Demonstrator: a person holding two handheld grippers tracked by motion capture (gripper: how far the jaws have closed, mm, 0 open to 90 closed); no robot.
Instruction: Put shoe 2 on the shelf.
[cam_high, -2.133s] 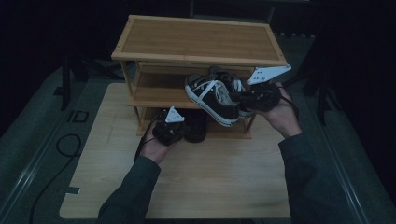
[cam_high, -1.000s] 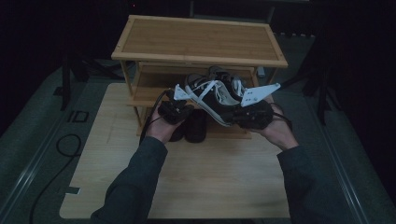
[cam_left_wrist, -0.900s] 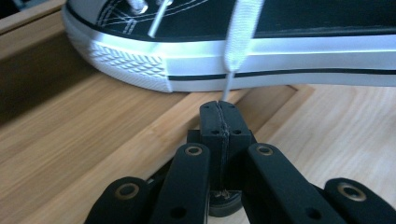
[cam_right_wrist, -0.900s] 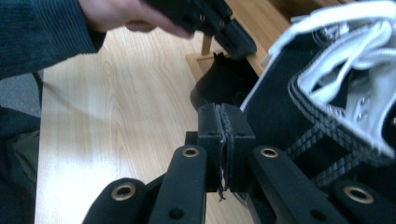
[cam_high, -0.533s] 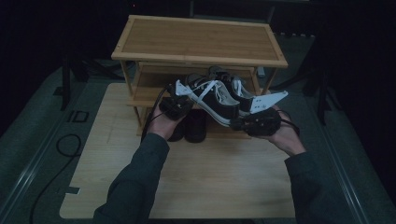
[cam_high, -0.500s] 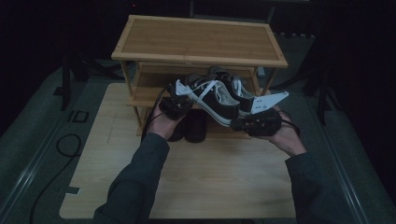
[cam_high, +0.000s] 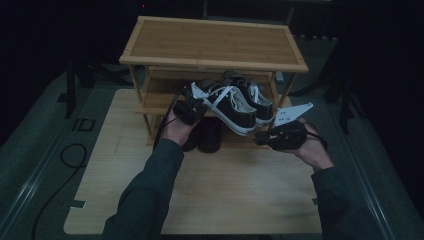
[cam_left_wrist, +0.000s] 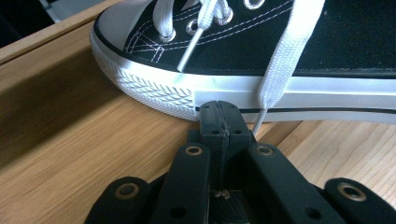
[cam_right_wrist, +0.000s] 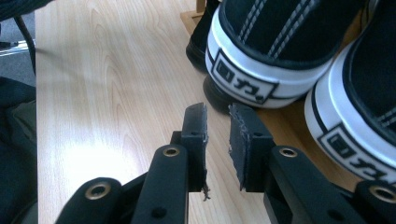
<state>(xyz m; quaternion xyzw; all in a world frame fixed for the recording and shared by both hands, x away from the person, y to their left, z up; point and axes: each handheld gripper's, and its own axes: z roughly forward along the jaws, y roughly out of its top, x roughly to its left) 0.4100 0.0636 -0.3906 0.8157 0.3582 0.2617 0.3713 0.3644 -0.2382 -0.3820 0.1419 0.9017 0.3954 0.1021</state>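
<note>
A black canvas sneaker with white laces and sole (cam_high: 231, 104) lies on the middle shelf of a wooden shoe rack (cam_high: 215, 42), beside its twin (cam_high: 257, 96). My left gripper (cam_high: 196, 102) is at its toe. In the left gripper view its jaws (cam_left_wrist: 219, 109) are shut together with their tips against the white sole (cam_left_wrist: 299, 91), and a lace hangs just beside them. My right gripper (cam_high: 261, 137) sits off the heel end, clear of it. Its jaws (cam_right_wrist: 217, 116) have just been opening and nothing is between them; the two heels (cam_right_wrist: 254, 65) (cam_right_wrist: 359, 116) are ahead.
A pair of dark shoes (cam_high: 209, 135) stands under the middle shelf, also seen below the heels as a dark shoe (cam_right_wrist: 198, 46). The rack stands on a pale wooden board (cam_high: 225, 195) with dark floor around it. A cable (cam_high: 67, 155) lies at the left.
My right gripper has let go of the sneaker's heel, opened a little and drawn back and down toward the person. The sneaker stays on the shelf, and the left gripper stays at its toe.
</note>
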